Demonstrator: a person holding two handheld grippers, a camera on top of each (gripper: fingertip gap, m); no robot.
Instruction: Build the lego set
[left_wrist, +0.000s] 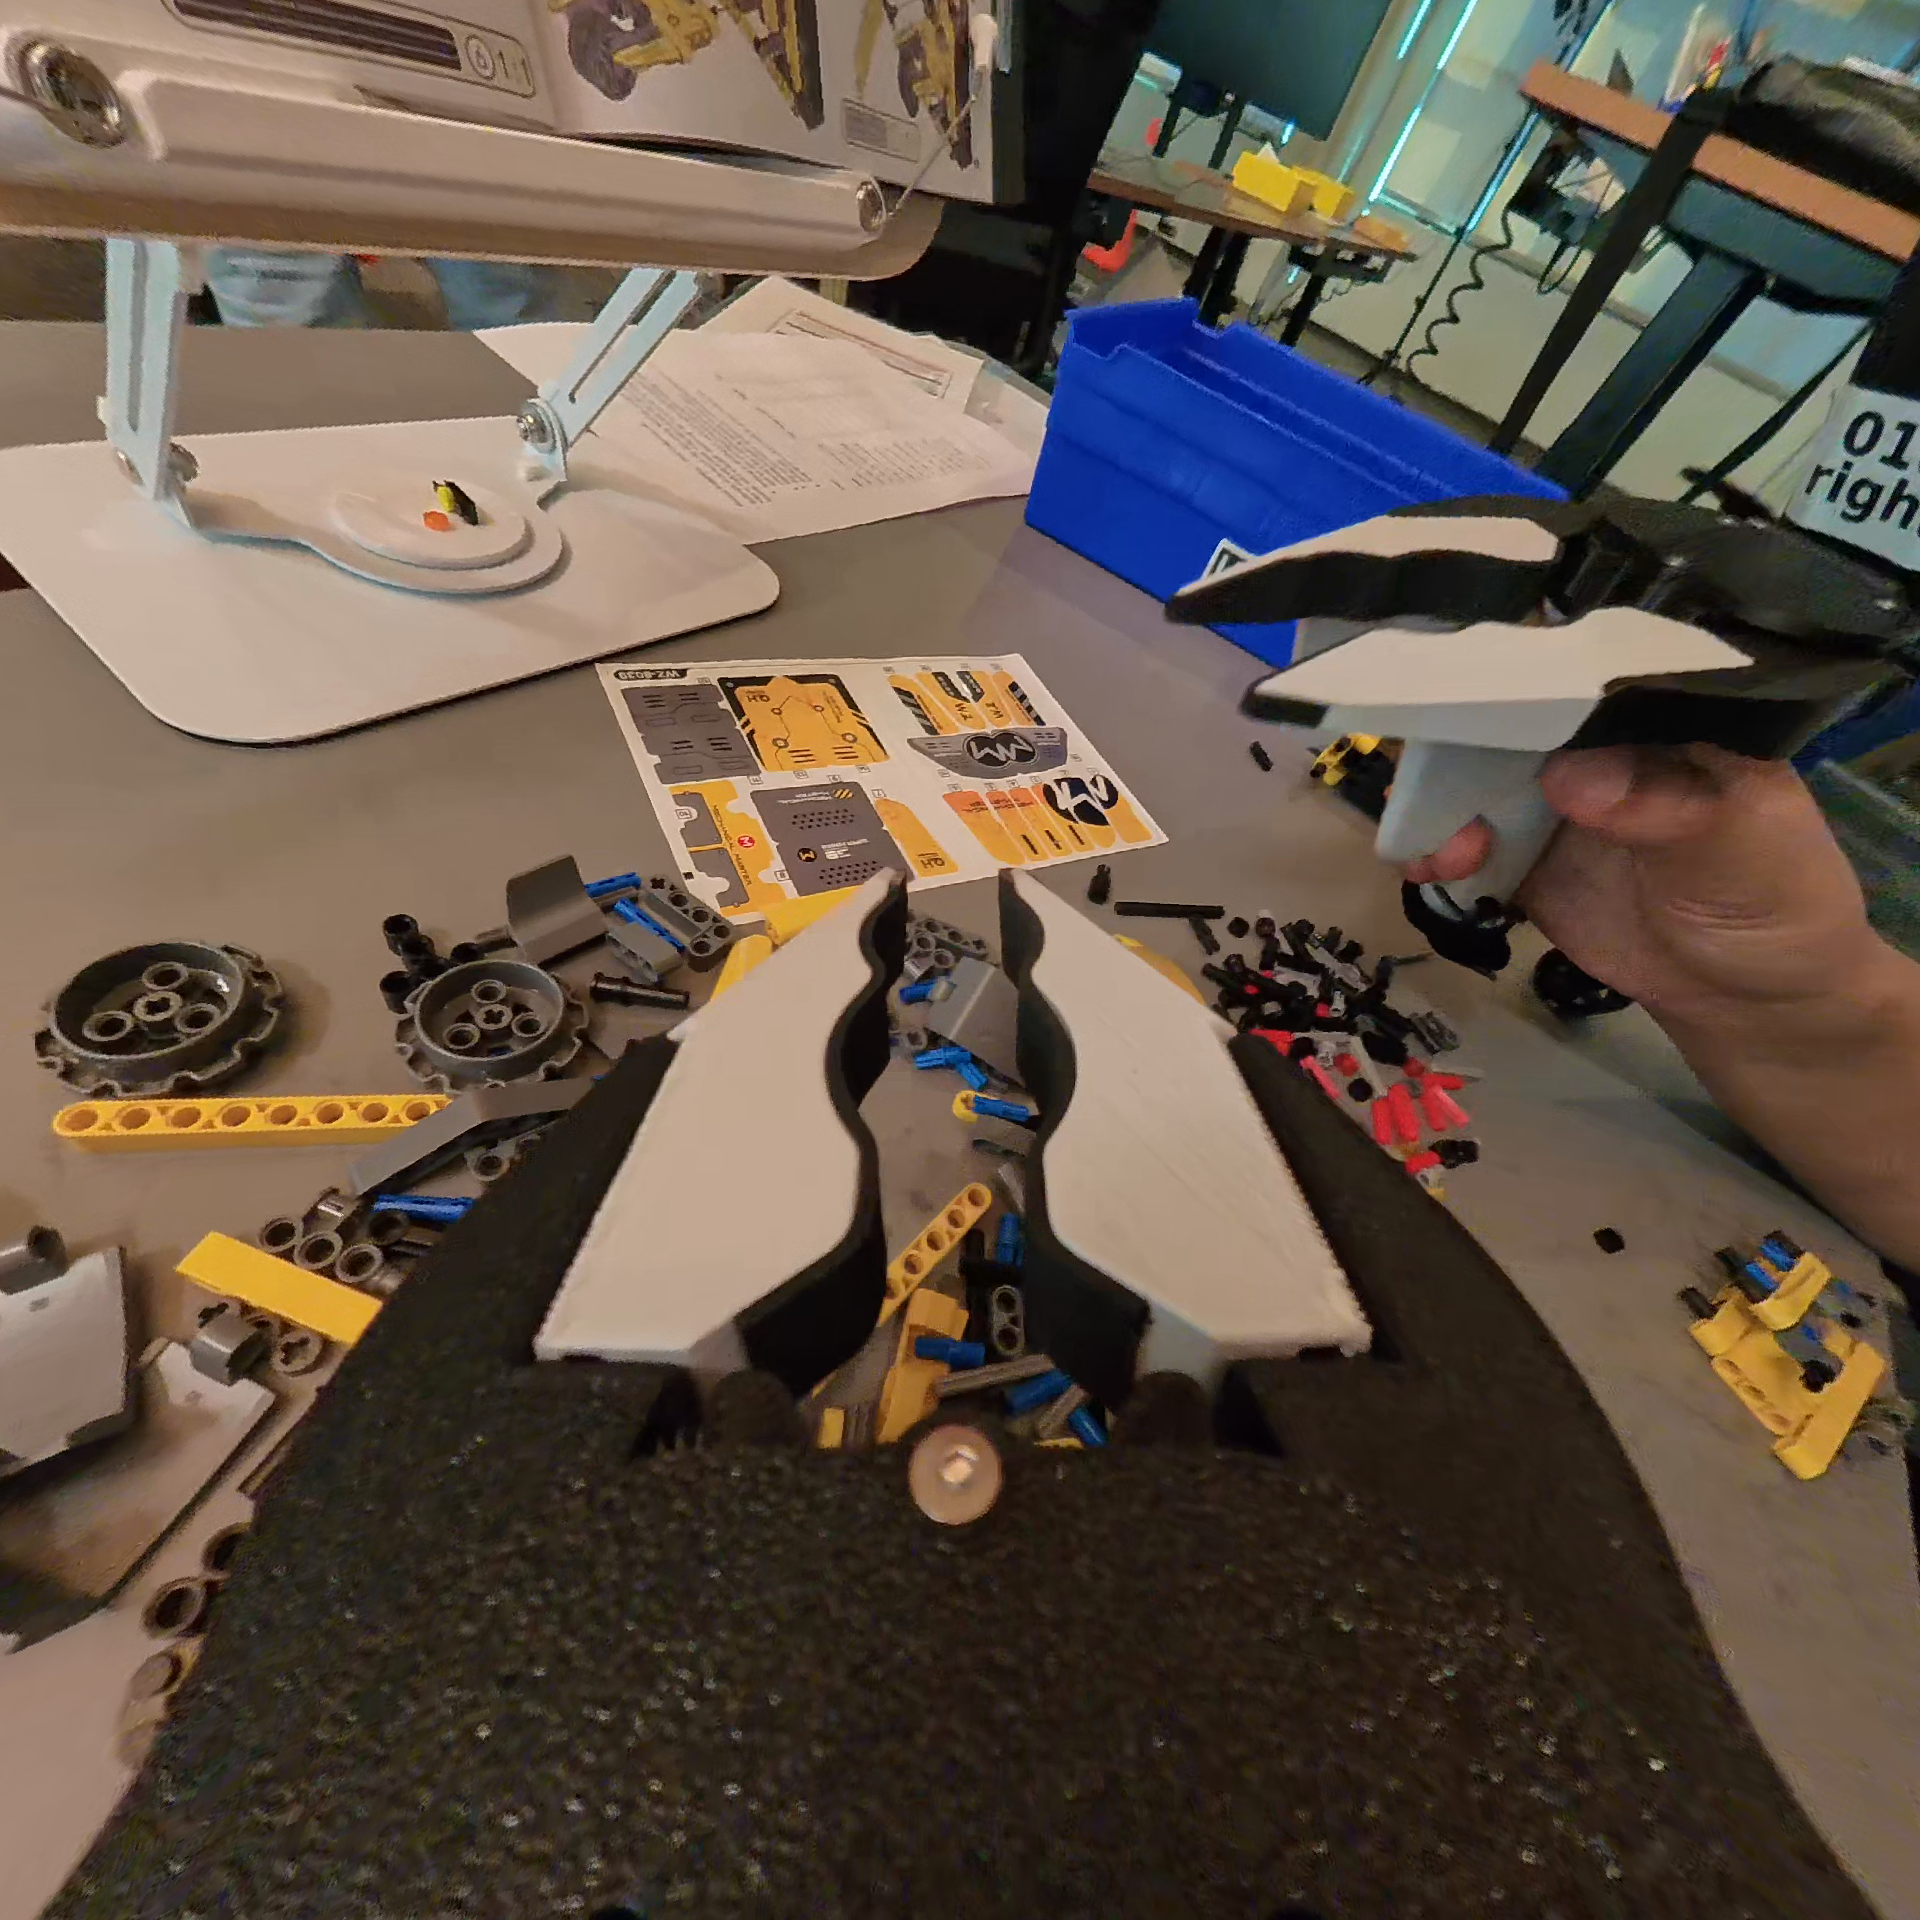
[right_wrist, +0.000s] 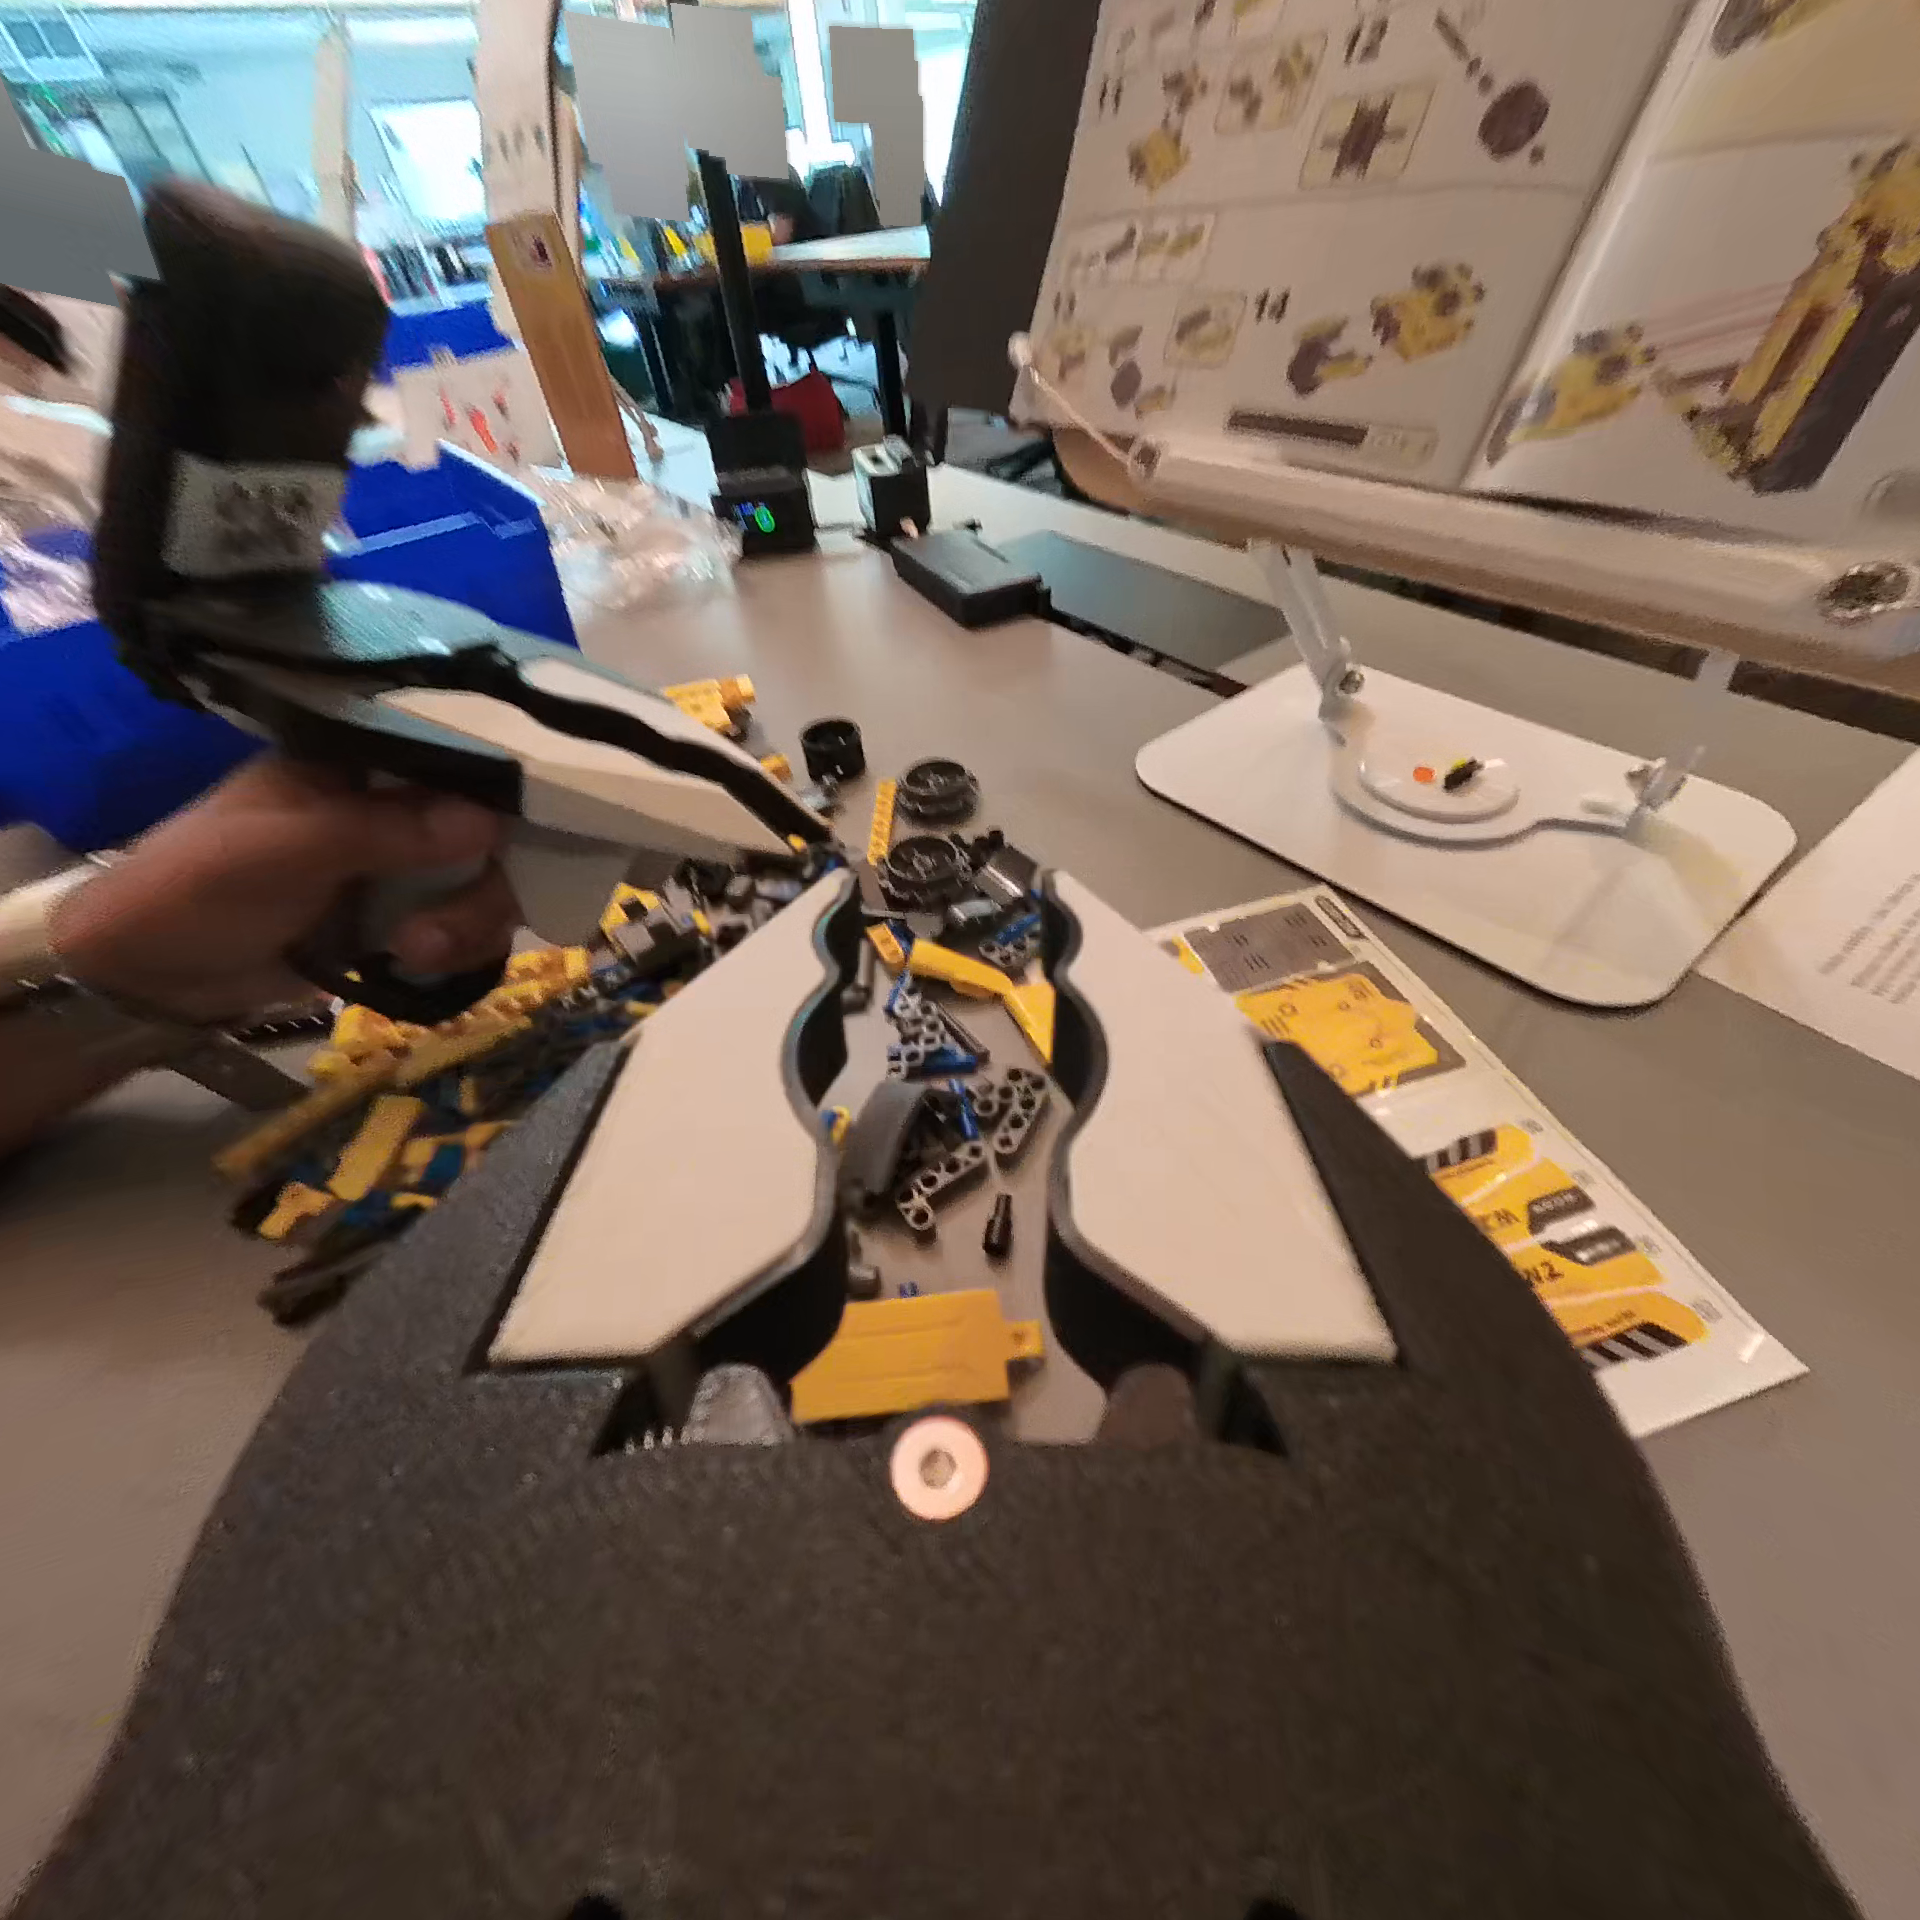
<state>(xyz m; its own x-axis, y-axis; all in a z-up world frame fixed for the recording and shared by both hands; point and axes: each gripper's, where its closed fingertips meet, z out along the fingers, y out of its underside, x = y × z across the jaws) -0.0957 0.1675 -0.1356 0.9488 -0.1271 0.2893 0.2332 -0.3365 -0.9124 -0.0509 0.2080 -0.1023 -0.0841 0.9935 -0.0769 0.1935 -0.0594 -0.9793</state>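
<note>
My left gripper (left_wrist: 951, 894) is open and empty, low over a pile of small yellow, blue, grey and black building parts (left_wrist: 966, 1299) on the grey table. My right gripper (right_wrist: 948, 888) is open and empty above grey beams (right_wrist: 951, 1153) and a yellow panel (right_wrist: 904, 1351). In the left wrist view the right gripper (left_wrist: 1216, 660) hangs at the right, held by a hand (left_wrist: 1704, 914), above the black and red pins (left_wrist: 1392, 1091). In the right wrist view the blurred left gripper (right_wrist: 800, 831) points into the pile from the left.
A sticker sheet (left_wrist: 883, 779) lies beyond the pile. A white book stand (left_wrist: 312, 644) holds an open instruction booklet (right_wrist: 1351, 229). Two dark wheels (left_wrist: 161, 1013) and a long yellow beam (left_wrist: 249, 1117) lie left. A blue bin (left_wrist: 1247, 457) stands at the back right. A yellow sub-assembly (left_wrist: 1787, 1361) sits right. Spacing between my two grippers at the tips: around 8 cm.
</note>
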